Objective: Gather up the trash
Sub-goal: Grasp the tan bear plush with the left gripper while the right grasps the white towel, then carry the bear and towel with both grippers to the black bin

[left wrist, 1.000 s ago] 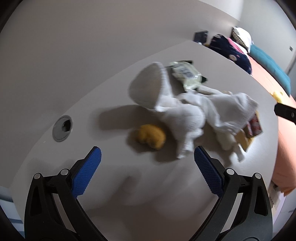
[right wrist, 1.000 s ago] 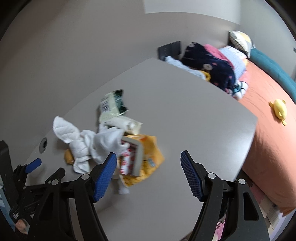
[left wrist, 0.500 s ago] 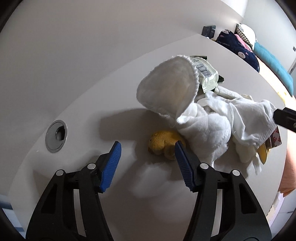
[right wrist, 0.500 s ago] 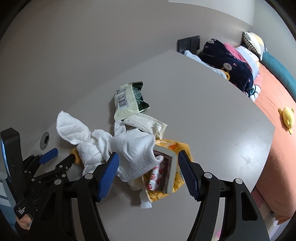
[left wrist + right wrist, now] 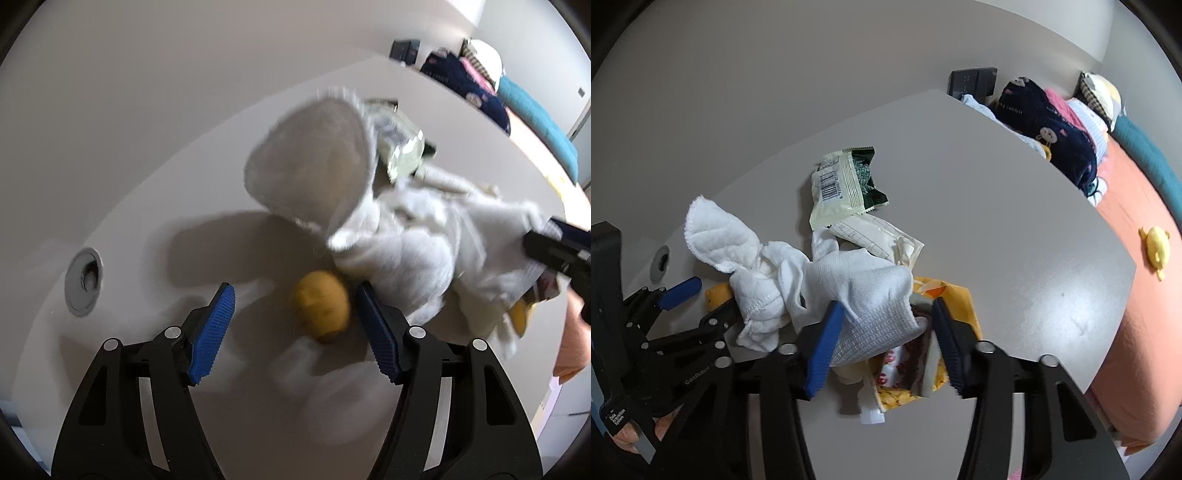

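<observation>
A pile of trash lies on the grey table (image 5: 1015, 221): white cloths (image 5: 857, 280), a cream and green snack wrapper (image 5: 838, 188), a flat cream packet (image 5: 875, 236), a yellow bag (image 5: 945, 295) and a small box (image 5: 905, 365). A yellow lump (image 5: 321, 304) lies at the pile's near edge. My left gripper (image 5: 295, 332) is open, its jaws on either side of the yellow lump, not closed on it. It also shows in the right wrist view (image 5: 698, 299). My right gripper (image 5: 886, 343) is open around the white cloth's end and the box.
A round grey cable hole (image 5: 83, 282) is in the table to the left. A bed with an orange sheet (image 5: 1145, 295), folded clothes (image 5: 1045, 122) and a yellow toy (image 5: 1156, 251) lies beyond the table's right edge. A wall runs behind the table.
Both grippers have moved forward into the pile and narrowed. The left one now straddles the yellow lump; the right one now straddles the cloth end and the box.
</observation>
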